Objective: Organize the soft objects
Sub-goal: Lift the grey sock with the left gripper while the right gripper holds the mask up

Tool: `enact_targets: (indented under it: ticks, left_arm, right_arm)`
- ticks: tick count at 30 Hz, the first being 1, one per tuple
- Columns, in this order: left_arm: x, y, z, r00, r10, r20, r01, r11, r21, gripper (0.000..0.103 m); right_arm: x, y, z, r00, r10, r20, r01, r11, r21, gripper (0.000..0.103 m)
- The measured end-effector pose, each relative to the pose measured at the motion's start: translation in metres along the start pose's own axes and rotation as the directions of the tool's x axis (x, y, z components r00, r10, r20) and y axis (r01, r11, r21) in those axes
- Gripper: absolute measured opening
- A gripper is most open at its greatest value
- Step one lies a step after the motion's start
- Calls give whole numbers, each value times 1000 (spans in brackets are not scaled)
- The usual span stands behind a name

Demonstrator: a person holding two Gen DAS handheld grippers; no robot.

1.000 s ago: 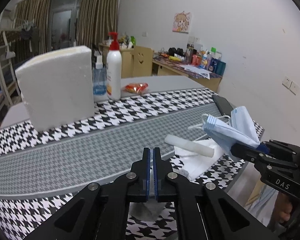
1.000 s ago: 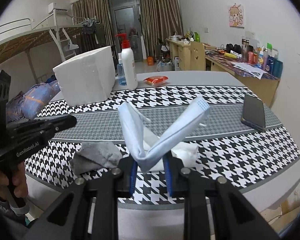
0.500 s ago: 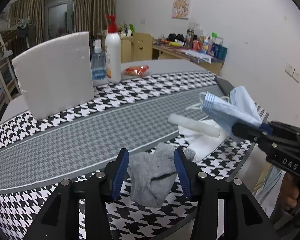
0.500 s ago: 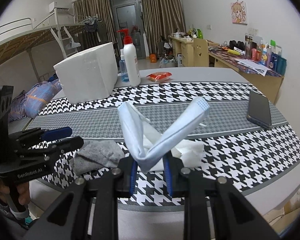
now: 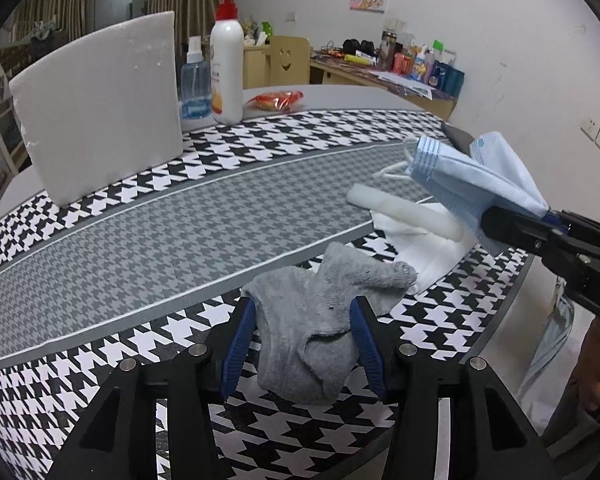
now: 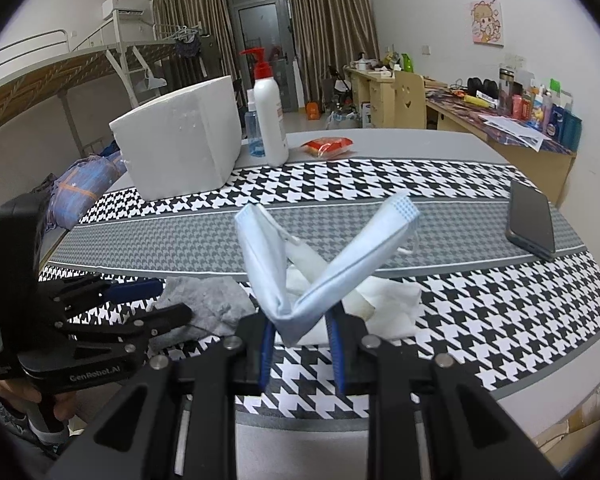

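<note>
Grey sock between spread left tool fingers, blue mask pinched in right tool.

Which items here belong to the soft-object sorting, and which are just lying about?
Part of the job:
- gray sock, between the open left gripper
- blue face mask, pinched in the right gripper
- white cloth

Just lying about:
- foam block
- lotion bottle
- spray bottle
- phone
- red snack packet
</note>
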State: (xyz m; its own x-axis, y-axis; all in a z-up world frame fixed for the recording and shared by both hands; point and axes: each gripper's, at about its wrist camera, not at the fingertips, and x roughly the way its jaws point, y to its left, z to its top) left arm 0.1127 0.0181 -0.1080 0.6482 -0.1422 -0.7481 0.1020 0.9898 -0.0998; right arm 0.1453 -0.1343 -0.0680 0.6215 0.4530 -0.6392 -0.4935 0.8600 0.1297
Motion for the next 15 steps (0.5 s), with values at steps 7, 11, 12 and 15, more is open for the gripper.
enact_targets:
  ticks: [7, 11, 12, 15]
  left_arm:
    - [4, -3, -1, 1000, -7, -6, 7, 1000, 15, 29]
    - [2, -4, 0, 1000, -20, 7, 19, 1000, 21, 18]
    - [1, -3, 0, 1000, -22, 11, 22, 1000, 17, 15]
    - [-5, 1, 2, 999, -21, 35, 21, 1000, -2, 12]
  right_arm:
    - [5, 3, 2, 1000, 15, -7, -15, 1000, -10, 28]
    - [7, 2, 4, 1000, 22, -9, -23, 1000, -11, 28]
    - [7, 2, 5, 1000, 24, -9, -24, 1000, -13, 28]
    - [8, 3, 8, 1000, 28, -4, -28, 999, -20, 28]
